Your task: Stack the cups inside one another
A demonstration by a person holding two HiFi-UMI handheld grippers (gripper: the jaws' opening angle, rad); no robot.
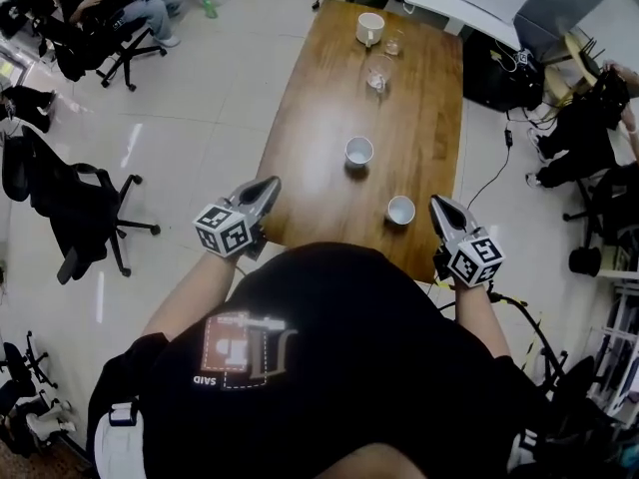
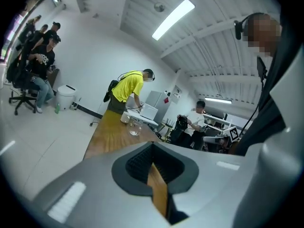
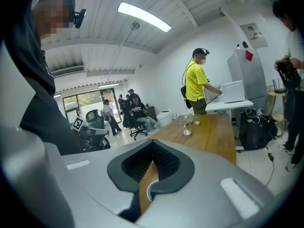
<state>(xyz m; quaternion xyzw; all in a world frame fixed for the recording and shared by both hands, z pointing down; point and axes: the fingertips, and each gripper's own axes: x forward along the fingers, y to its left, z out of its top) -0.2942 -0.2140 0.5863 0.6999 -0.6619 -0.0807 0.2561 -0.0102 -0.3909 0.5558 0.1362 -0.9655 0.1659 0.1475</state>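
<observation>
Left gripper [image 1: 266, 185] closed and empty, right gripper [image 1: 437, 204] closed and empty

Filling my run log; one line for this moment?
left gripper jaws shut, empty | right gripper jaws shut, empty | near cup, middle cup apart on table, unstacked

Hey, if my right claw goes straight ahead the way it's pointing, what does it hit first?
Most likely the nearest white cup: its rim shows low between the tips of the right claw. Depth is unclear, so the table might come first.
</observation>
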